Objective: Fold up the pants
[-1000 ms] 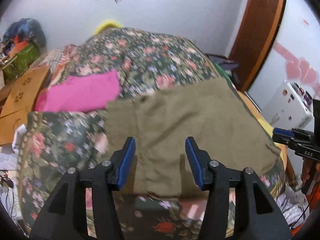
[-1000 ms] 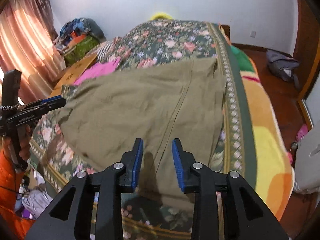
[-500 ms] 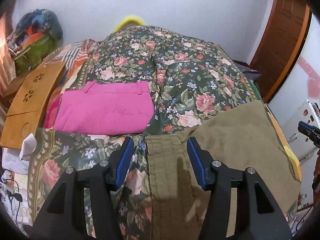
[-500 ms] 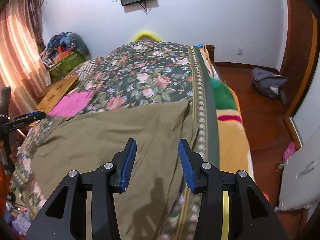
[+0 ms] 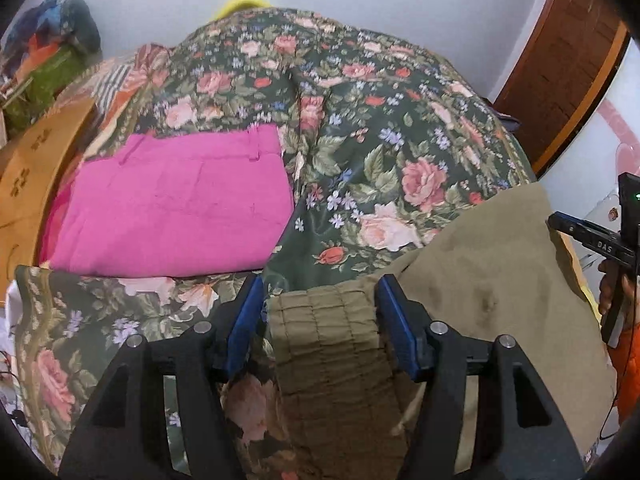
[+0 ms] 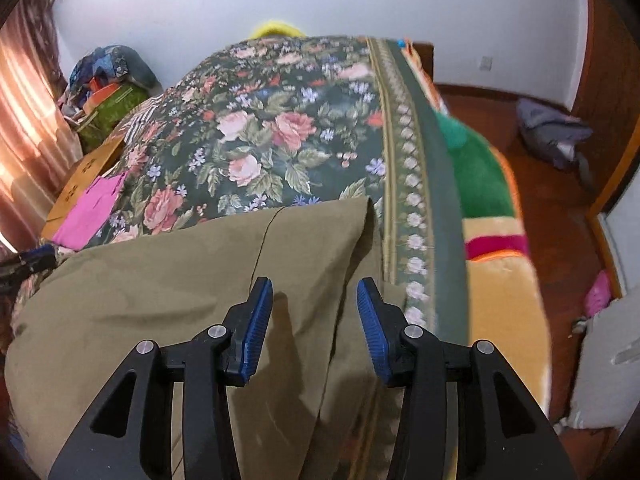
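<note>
The olive pants (image 5: 492, 280) lie spread across the near end of a bed covered by a floral bedspread (image 5: 360, 120).

The left wrist view shows their gathered elastic waistband (image 5: 328, 328), which the right wrist view does not. The band lies between the blue pads of the left gripper (image 5: 320, 312). Its fingers stand apart and are opening, one pad on each side of the band; whether either pad touches the cloth cannot be told.

Only this view gives a full look at the folded pink garment (image 5: 172, 204), which lies flat on the bedspread beyond the left finger, just beside a wooden board (image 5: 32, 184) at the bed's edge. At the far right edge the other gripper's black tip and an orange sleeve (image 5: 628, 368) show.

The right wrist view shows the other end of the pants (image 6: 160, 280): a leg with a dark seam line and a soft fold running under the right gripper (image 6: 316, 316). Its fingers stand apart above the cloth, with a strip of the olive fabric seen between them and no pad pressing on it.

Only here do the bedspread's patterned border (image 6: 412, 200), a green, yellow and red blanket (image 6: 480, 176) beneath it, the wooden floor (image 6: 560, 208), a grey bag (image 6: 552, 132) on it and a pink curtain (image 6: 24, 112) appear.
</note>
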Demonstrator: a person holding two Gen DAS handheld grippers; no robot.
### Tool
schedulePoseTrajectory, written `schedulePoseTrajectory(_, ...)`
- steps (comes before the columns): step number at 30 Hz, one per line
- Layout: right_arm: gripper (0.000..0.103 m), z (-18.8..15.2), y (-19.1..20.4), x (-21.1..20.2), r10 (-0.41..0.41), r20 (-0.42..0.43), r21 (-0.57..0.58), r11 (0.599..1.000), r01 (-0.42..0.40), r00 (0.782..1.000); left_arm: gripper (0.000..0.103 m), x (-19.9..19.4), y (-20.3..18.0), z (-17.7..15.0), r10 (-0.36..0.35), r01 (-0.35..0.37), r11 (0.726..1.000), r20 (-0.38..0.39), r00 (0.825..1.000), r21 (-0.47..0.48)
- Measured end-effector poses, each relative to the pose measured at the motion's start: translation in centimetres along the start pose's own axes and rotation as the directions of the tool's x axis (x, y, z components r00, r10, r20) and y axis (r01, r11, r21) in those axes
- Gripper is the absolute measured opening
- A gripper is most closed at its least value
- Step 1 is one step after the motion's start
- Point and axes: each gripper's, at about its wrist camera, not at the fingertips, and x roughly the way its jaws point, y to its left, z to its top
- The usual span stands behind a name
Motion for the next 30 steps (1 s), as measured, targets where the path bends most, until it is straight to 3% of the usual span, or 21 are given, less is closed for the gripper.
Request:
schedulePoseTrajectory(3, 0.040, 0.3, -0.1, 1.5, 0.016, -0.029, -0.002, 1.000, -0.016, 0.999, 0.061, 0.7, 0.6, 0.0, -0.008, 0.008, 1.000, -0.005, 1.000, -0.030)
schedulePoseTrajectory(5, 0.033, 0.4, 0.0, 2.0, 0.030, -0.018, -0.005, 1.000, -0.030, 0.999, 0.062, 0.8, 0.7, 0.0, -0.003, 0.003, 0.999, 0.002, 1.000, -0.041)
schedulePoseTrajectory(7, 0.019, 0.5, 0.1, 2.1, 0.023, 0.001, -0.024, 0.999, -0.023, 1.000, 0.065, 0.9, 0.8, -0.1, 0.007, -0.006, 0.999, 0.004, 1.000, -0.049)
schedulePoseTrajectory(9, 0.015, 0.4, 0.4, 1.8, 0.020, 0.015, -0.048, 0.999, -0.019, 1.000, 0.067, 1.0, 0.8, -0.3, 0.017, -0.016, 0.998, 0.006, 1.000, -0.057)
schedulePoseTrajectory(13, 0.008, 0.4, 1.6, 1.4, -0.067, 0.071, -0.130, 0.989, 0.076, 0.995, 0.070, 1.1, 1.2, -0.4, 0.031, -0.031, 0.995, 0.007, 0.999, -0.090)
schedulePoseTrajectory(16, 0.008, 0.8, 1.9, 1.4, -0.139, 0.097, -0.160, 0.975, 0.153, 0.986, 0.072, 1.3, 1.5, -0.4, 0.039, -0.039, 0.993, 0.000, 0.999, -0.114)
schedulePoseTrajectory(22, 0.010, 1.3, 0.8, 1.0, -0.196, 0.090, -0.130, 0.970, 0.207, 0.976, 0.072, 0.5, 0.8, -0.4, 0.077, -0.076, 0.994, 0.011, 0.997, -0.083)
schedulePoseTrajectory(26, 0.010, 1.1, 0.6, 0.1, -0.320, 0.100, -0.147, 0.932, 0.332, 0.942, 0.072, -1.4, 0.2, -0.1, 0.169, -0.166, 0.985, 0.050, 0.984, -0.048)
schedulePoseTrajectory(28, 0.010, 1.2, 0.2, -0.8, -0.322, 0.102, -0.134, 0.933, 0.334, 0.941, 0.072, -2.7, 0.2, -0.1, 0.177, -0.175, 0.984, 0.077, 0.981, -0.040)
schedulePoseTrajectory(30, 0.010, 1.2, 0.1, -2.4, -0.251, 0.102, -0.100, 0.960, 0.261, 0.963, 0.072, -4.3, 0.0, -0.1, 0.137, -0.134, 0.990, 0.095, 0.986, -0.037)
